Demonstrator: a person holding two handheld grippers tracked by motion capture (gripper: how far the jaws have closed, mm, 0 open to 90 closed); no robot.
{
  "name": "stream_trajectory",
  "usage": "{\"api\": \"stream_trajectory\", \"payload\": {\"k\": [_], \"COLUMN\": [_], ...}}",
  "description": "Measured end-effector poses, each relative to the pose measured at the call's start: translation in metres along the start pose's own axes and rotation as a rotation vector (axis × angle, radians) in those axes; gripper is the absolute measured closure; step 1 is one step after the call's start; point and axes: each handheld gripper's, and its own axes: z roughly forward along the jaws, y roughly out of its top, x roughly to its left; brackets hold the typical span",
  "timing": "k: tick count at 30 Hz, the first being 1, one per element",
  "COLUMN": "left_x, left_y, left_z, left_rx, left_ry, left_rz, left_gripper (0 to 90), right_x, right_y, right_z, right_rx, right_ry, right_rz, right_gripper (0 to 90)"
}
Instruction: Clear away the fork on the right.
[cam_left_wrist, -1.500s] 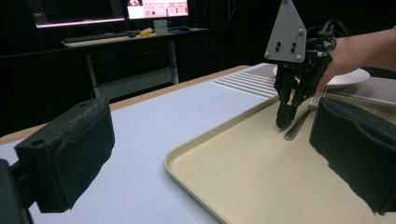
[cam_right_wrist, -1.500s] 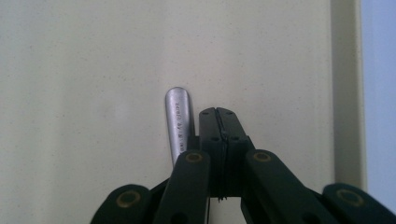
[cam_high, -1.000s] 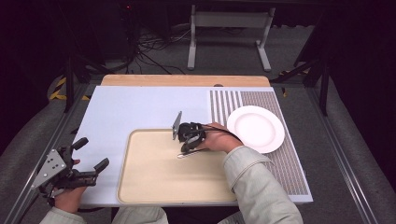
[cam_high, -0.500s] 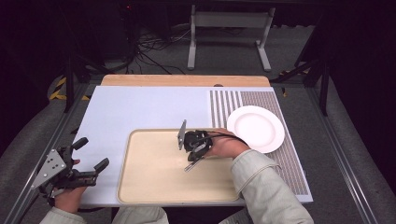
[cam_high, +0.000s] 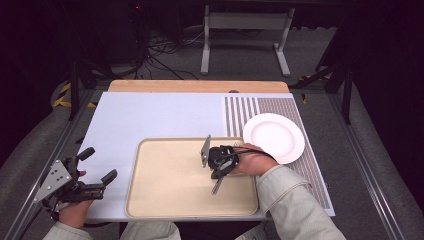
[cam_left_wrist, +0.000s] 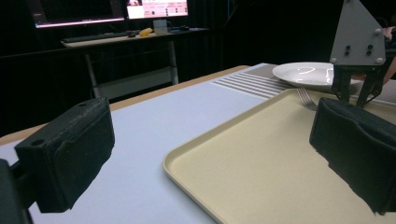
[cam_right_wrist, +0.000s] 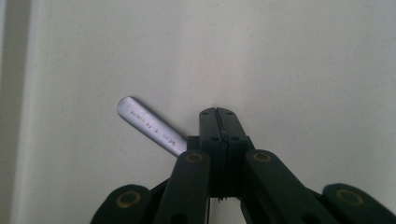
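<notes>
Fork (cam_right_wrist: 149, 126) clamped — jaws' left side.

The room is dark, its walls lost in black, with the light falling mainly on the table (cam_high: 165, 120), whose top is pale blue-white with a wooden strip along the far edge and a striped grey patch at the far right. Grey carpet covers the floor (cam_high: 320, 55) beyond it, where a metal stand (cam_high: 245, 35) rests on two feet beside a tangle of black cables (cam_high: 155, 55). Farther back (seen from low down) a desk (cam_left_wrist: 126, 39) carries a keyboard under two lit monitors (cam_left_wrist: 156, 8).
</notes>
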Motion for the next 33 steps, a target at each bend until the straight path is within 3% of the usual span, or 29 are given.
{"api": "stream_trajectory", "payload": {"k": [14, 33], "left_x": [0.001, 0.001], "left_y": [0.0, 0.0], "left_z": [-0.001, 0.0], "left_rx": [0.002, 0.001], "left_ry": [-0.001, 0.0], "left_rz": [0.001, -0.002], "left_gripper": [0.6, 0.6], "right_x": [0.017, 0.025], "right_y": [-0.022, -0.044], "right_z": [-0.005, -0.009], "right_rx": [-0.009, -0.051], "right_ry": [-0.007, -0.012], "right_rz": [0.018, 0.074], "right_gripper": [90.0, 90.0]}}
